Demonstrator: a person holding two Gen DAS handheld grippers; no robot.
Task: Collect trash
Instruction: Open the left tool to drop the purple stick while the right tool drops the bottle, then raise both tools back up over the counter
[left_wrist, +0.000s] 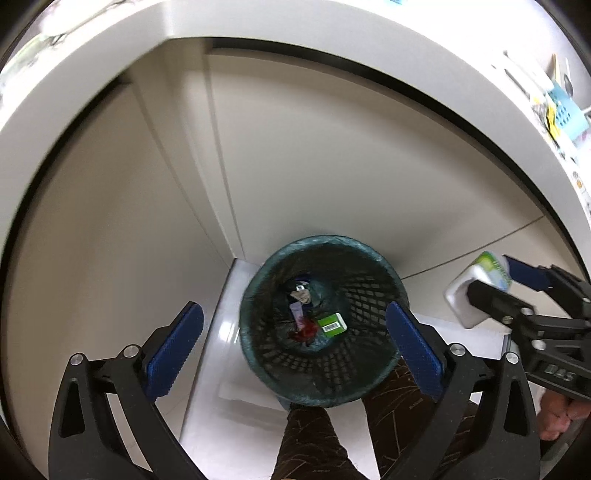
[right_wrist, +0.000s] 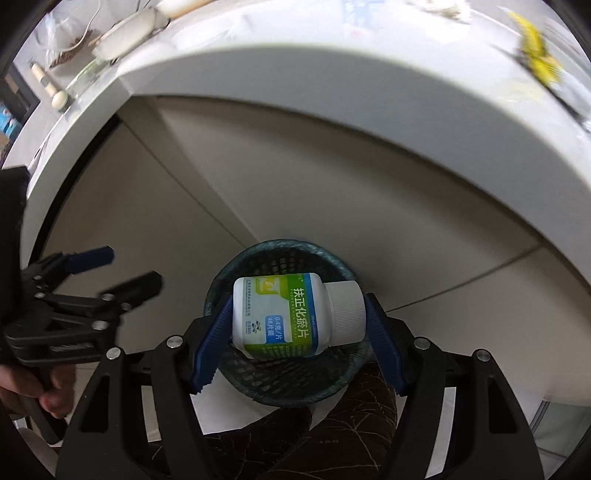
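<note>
A dark mesh trash basket (left_wrist: 354, 380) with a green liner stands on the floor below a white counter. Inside lie a green box (left_wrist: 332, 325), a red scrap and other wrappers. My left gripper (left_wrist: 295, 350) is open and empty, high over the basket. My right gripper (right_wrist: 297, 332) is shut on a white pill bottle (right_wrist: 280, 314) with a green and blue label, held sideways above the basket (right_wrist: 236, 373). The bottle also shows at the right of the left wrist view (left_wrist: 476, 288).
The white counter edge (left_wrist: 258, 22) curves overhead, with a blue basket (left_wrist: 565, 110) and small items on top. Beige cabinet doors (left_wrist: 295, 147) stand behind the basket. The person's patterned trouser legs (left_wrist: 310, 443) are just below it.
</note>
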